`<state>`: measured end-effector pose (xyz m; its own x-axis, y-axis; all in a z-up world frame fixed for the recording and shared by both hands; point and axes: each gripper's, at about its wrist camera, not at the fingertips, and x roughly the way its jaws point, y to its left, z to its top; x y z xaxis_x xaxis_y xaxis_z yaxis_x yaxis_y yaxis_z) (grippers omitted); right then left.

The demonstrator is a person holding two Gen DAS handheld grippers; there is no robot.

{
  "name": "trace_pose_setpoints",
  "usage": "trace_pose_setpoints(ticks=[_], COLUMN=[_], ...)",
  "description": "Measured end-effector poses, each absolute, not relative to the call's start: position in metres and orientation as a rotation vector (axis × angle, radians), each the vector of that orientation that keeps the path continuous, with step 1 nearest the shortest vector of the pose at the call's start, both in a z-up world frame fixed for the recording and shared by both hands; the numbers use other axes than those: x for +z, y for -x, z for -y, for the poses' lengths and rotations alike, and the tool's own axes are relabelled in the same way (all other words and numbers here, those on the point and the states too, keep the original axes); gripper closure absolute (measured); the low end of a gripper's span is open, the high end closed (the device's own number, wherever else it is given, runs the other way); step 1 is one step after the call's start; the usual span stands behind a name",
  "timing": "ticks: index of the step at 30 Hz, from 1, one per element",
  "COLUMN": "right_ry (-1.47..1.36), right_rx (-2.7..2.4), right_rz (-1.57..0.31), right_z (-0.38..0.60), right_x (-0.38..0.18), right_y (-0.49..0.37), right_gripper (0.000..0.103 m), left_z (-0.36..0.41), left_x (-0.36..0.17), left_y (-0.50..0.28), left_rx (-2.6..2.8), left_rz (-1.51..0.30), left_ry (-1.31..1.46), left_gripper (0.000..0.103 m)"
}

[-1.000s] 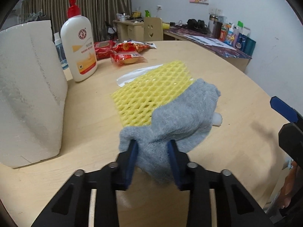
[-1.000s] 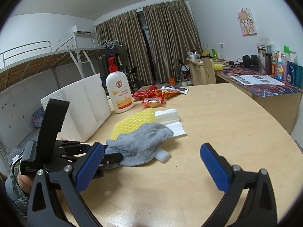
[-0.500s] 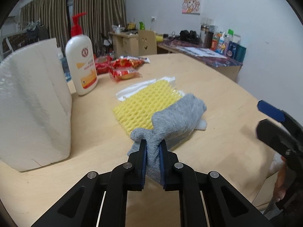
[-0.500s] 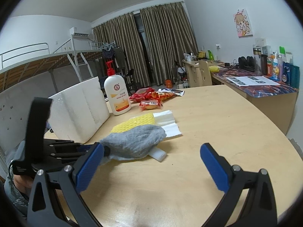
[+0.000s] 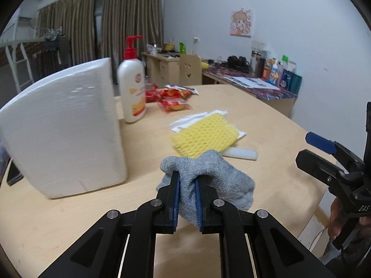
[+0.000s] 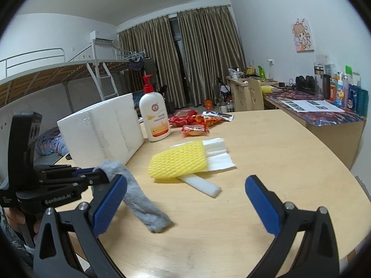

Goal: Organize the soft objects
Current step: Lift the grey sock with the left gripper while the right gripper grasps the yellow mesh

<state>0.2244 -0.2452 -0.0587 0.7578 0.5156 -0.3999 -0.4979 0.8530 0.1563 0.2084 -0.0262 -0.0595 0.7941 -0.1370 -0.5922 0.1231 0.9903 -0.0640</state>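
Left gripper (image 5: pixel 187 199) clamped on grey sock (image 5: pixel 215 173); body reads "GenRobot.AI". Right gripper (image 6: pixel 185 199) spread apart, nothing between. Lotion bottle (image 6: pixel 155 118) at 11 o'clock, label unreadable.

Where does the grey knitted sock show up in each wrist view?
Left wrist view: the grey knitted sock is low in the centre, pinched in the left gripper, just nearer than the yellow foam mesh pad.
Right wrist view: the sock hangs lower left from the left gripper, its toe on the table.
Shared landmark: the white lotion pump bottle with red pump.
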Motion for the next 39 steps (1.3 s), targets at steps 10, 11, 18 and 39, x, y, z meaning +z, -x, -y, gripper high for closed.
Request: trace_pose_setpoints(ticks=[10, 11, 18, 39], right_ry=[-0.011, -0.006, 0.032, 0.119], right_rx=[0.585, 0.588, 0.605, 0.579], right_rz=[-0.454, -0.457, -0.483, -0.687], right_z=[0.212, 0.208, 0.182, 0.144], right_x=[-0.059, -0.059, -0.06, -0.08], right_y=[-0.223, -0.224, -0.239, -0.314], right_gripper=[0.0, 0.0, 0.0, 0.0], left_z=[-0.019, -0.022, -0.04, -0.056], left_x=[-0.061, -0.061, -0.063, -0.068], left_y=[-0.187, -0.186, -0.18, -0.174], left_rx=[-0.061, -0.052, -0.035, -0.04], left_rz=[-0.596, -0.588, -0.57, -0.559], left_ry=[0.048, 0.047, 0.068, 0.123], left_gripper=[0.09, 0.09, 0.09, 0.09])
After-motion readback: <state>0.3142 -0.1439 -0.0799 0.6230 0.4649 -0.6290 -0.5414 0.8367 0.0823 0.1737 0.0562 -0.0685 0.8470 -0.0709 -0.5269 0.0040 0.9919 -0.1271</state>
